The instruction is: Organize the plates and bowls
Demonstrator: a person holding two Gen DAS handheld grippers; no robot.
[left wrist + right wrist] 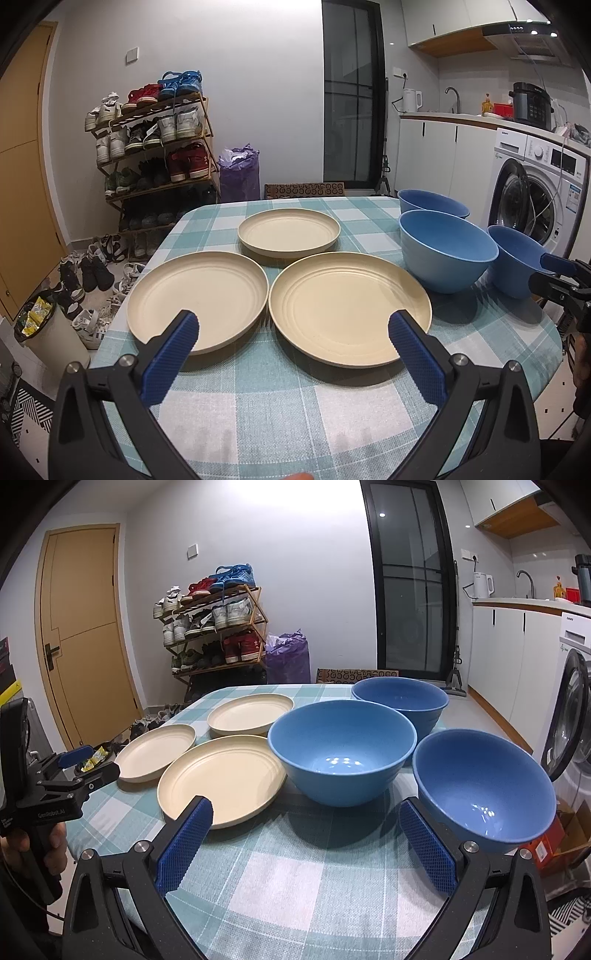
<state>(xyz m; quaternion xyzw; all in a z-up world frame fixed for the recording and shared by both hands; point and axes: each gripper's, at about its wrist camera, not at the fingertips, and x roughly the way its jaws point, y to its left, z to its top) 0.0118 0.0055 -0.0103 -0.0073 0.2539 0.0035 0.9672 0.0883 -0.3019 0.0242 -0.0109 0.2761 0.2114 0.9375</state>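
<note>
Three cream plates lie apart on the checked tablecloth: a left plate point(197, 295), a right plate point(349, 306) and a far plate point(289, 230). To their right stand three blue bowls: a far bowl point(432, 203), a middle bowl point(447, 249) and a near bowl point(515, 260). My left gripper point(293, 326) hovers open above the near rims of the two front plates, holding nothing. My right gripper point(306, 814) is open in front of the middle bowl point(341, 749), with the near bowl point(484, 786) just beyond its right finger. The right plate point(221, 781) lies behind its left finger.
The table point(280, 417) is rounded, and the near bowl stands by its right edge. A shoe rack point(155, 147) and scattered shoes are on the floor to the left. A washing machine point(535, 184) and kitchen counter lie to the right. A hand holds the left gripper's handle point(37, 812).
</note>
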